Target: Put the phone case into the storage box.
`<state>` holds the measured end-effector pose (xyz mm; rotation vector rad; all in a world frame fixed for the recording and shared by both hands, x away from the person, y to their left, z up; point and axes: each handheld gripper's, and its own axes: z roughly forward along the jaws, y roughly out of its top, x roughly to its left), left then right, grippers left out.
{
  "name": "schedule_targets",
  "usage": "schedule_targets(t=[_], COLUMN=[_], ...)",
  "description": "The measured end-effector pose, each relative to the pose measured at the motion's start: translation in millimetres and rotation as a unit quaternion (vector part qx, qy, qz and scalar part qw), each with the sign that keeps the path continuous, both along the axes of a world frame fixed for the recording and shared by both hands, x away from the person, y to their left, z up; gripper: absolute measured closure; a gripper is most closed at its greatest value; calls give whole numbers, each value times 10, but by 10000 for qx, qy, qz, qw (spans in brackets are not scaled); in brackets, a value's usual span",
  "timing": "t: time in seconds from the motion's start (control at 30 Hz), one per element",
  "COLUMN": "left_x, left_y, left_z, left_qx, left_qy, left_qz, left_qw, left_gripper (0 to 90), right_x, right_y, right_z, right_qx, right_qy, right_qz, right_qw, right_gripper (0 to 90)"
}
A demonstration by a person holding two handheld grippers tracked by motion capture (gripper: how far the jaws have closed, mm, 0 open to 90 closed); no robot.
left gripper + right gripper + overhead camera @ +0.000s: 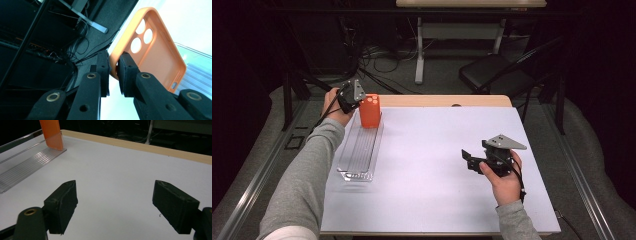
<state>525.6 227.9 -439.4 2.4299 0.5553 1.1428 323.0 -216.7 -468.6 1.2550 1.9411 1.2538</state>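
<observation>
High view, left gripper (360,101) holding orange phone case (370,111) upright at far end of clear ribbed tray (358,150) on white table (437,165), right gripper (469,156) released above table; left gripper view, jaws clenched on case rim (114,66); right gripper view, jaws spread, nothing between, case (51,133) standing in tray (22,170).

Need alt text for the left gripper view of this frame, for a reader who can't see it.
The left hand-held gripper pinches the rim of an orange phone case between its two black jaws, holding it near the corner with three round camera cut-outs. Behind the case lie a clear ribbed plastic rack and the white table top, with dark floor and cables to the left.
</observation>
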Motion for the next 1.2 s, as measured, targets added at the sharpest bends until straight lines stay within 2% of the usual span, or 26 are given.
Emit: schedule_targets(t=[0.4, 0.77, 0.9, 0.97, 1.2], left_x=[7, 34, 50, 56, 61], left_y=[17, 72, 90, 104, 103], left_z=[-12, -35, -53, -52, -65], left_qx=[91, 198, 114, 170, 115], left_qy=[-57, -40, -5, 21, 30], left_qz=[-81, -54, 17, 48, 89], left_qw=[9999, 9998, 9999, 9998, 9999], left_gripper=[800, 790, 776, 768, 755], right_x=[6, 8, 8, 10, 12], right_y=[4, 6, 4, 4, 4], right_z=[-8, -9, -10, -11, -16], right_qx=[7, -1, -8, -1, -26], right_qy=[-4, 23, 28, 24, 49], right_qz=[0, -8, -12, -19, -10], right_qw=[10000, 10000, 10000, 10000, 10000], right_gripper=[195, 195, 195, 195, 195])
